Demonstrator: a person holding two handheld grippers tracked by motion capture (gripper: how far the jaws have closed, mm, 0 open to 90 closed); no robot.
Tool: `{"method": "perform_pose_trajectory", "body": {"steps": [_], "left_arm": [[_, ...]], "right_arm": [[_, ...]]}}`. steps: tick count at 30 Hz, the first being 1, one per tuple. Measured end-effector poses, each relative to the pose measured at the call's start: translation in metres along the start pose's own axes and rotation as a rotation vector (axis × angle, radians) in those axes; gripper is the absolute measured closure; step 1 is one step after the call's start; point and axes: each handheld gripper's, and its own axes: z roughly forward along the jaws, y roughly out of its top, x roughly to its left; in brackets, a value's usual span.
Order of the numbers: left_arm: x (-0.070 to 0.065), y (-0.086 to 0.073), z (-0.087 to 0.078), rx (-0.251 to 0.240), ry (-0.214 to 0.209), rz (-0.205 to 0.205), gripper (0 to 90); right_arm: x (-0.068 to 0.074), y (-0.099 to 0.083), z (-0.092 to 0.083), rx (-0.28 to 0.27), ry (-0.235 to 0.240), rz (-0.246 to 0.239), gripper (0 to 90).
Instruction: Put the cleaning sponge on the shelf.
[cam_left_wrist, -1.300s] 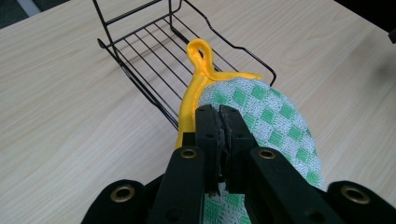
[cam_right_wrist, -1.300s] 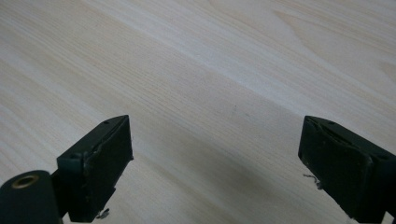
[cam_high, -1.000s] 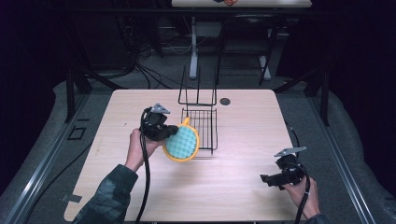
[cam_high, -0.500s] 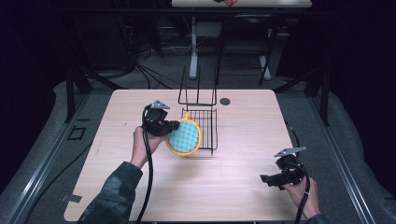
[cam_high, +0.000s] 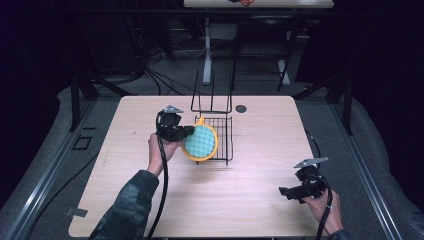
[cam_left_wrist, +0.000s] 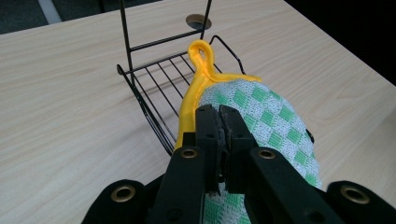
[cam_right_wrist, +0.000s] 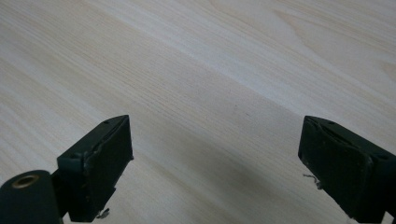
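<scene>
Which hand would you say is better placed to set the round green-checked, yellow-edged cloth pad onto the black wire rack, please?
Left, probably. The left gripper is shut on the cloth pad right over the wire rack; the right gripper waits open, far off above bare table.

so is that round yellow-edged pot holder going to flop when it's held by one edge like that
Probably only a little: the pot holder stands out from the left claw without drooping, so it looks padded and fairly stiff. Being woven cloth, it likely grips well and weighs little. Its loop could snag on the wire rack.
</scene>
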Motion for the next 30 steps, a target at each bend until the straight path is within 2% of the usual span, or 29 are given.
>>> {"method": "perform_pose_trajectory", "body": {"steps": [1,4,12,13,16,18,21,24,28,30], "left_arm": [[0.001,-0.001,0.005,-0.003,0.005,-0.013,87.5],[0.003,-0.001,0.010,-0.003,0.007,-0.018,87.5],[0.007,-0.002,0.017,-0.009,0.009,-0.047,87.5],[0.008,-0.003,0.019,-0.017,0.005,-0.068,87.5],[0.009,-0.003,0.022,-0.021,-0.001,-0.077,87.5],[0.010,-0.004,0.026,-0.026,-0.010,-0.097,87.5],[0.009,-0.004,0.030,-0.032,-0.012,-0.108,87.5],[0.008,-0.003,0.034,-0.026,-0.010,-0.100,87.5],[0.005,-0.004,0.040,-0.041,-0.008,-0.109,87.5],[0.005,-0.005,0.042,-0.045,-0.013,-0.119,87.5]], "right_arm": [[0.000,0.000,0.000,0.000,0.001,0.000,9.5],[0.000,0.000,0.000,0.000,-0.002,-0.005,9.6],[-0.001,0.000,0.000,0.002,-0.002,-0.004,9.6],[0.000,0.000,0.000,-0.001,0.002,0.001,9.5],[0.000,0.000,0.000,0.001,0.002,0.001,9.6],[0.000,0.000,0.000,0.000,0.002,0.001,9.6],[-0.001,0.000,0.000,-0.008,-0.004,0.000,9.6],[-0.001,0.000,0.000,-0.007,-0.008,-0.006,9.6],[0.000,0.000,0.000,0.000,0.004,-0.002,9.6],[-0.001,-0.001,0.001,0.001,-0.008,-0.011,9.6]]}}
